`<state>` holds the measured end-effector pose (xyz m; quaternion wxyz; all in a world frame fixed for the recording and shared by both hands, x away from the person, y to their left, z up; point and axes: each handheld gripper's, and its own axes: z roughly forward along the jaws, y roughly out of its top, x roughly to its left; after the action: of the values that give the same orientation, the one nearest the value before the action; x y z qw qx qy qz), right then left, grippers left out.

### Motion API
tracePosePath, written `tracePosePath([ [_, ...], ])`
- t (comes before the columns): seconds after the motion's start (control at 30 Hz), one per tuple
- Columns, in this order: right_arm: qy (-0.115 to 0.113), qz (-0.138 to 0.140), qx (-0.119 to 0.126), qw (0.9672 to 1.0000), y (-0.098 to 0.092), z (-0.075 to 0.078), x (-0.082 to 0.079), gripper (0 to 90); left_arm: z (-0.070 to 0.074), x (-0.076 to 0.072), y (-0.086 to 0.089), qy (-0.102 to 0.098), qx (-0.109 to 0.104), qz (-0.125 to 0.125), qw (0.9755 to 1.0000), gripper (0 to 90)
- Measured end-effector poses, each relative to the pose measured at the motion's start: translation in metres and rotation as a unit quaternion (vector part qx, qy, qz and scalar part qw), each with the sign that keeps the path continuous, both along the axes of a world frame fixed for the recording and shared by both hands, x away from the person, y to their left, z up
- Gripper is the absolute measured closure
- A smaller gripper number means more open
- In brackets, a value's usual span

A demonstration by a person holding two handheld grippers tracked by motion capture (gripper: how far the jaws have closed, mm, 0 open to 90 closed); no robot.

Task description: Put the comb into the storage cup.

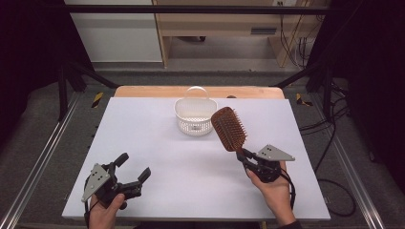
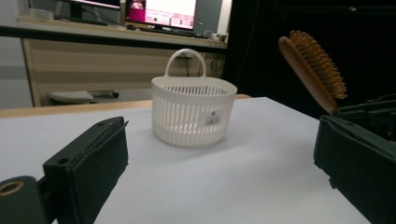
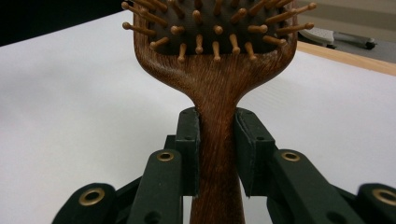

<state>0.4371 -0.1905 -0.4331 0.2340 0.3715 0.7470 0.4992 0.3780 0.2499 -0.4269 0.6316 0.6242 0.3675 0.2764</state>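
While the right gripper (image 1: 244, 157) clamps the wooden hairbrush (image 1: 229, 129) by its handle, carrying is underway. Next, lower it into the far white basket (image 1: 195, 117). Left gripper (image 1: 134, 172) waits open, empty.

No legible text; small label on white basket (image 2: 194, 114) too blurred to read.

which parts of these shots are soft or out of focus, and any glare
High view: evenly lit, slightly soft, no glare on the white table. Left gripper view: the near jaws blur, the basket is sharper, the background screen is blown out. Right gripper view: the hairbrush handle is crisp, the far table edge soft.
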Motion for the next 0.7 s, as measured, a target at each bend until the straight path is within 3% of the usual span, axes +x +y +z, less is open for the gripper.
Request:
tracePosePath([
  [0.07, -0.001, 0.004, 0.005, 1.0000, 0.005, 0.001, 0.001, 72.9, 0.016, 0.007, -0.011, -0.014, 0.013, -0.007, 0.9998, 2.9],
  [0.23, -0.006, 0.020, 0.007, 0.9998, 0.023, 0.001, 0.004, 72.9, 0.034, 0.021, -0.030, -0.012, 0.020, -0.026, 0.9994, 2.8],
  [0.3, -0.008, 0.026, 0.006, 0.9996, 0.031, -0.001, 0.005, 72.9, 0.042, 0.028, -0.042, -0.017, 0.037, -0.034, 0.9986, 3.0],
  [0.47, -0.012, 0.042, 0.005, 0.9990, 0.045, -0.004, 0.004, 72.9, 0.054, 0.045, -0.069, -0.014, 0.026, -0.065, 0.9975, 3.0],
  [0.57, -0.013, 0.048, 0.007, 0.9988, 0.049, -0.005, 0.003, 72.9, 0.057, 0.054, -0.082, 0.005, -0.015, -0.089, 0.9959, 3.0],
  [0.7, -0.019, 0.052, 0.010, 0.9984, 0.051, -0.005, 0.001, 72.9, 0.062, 0.061, -0.095, 0.002, 0.007, -0.089, 0.9960, 3.1],
])
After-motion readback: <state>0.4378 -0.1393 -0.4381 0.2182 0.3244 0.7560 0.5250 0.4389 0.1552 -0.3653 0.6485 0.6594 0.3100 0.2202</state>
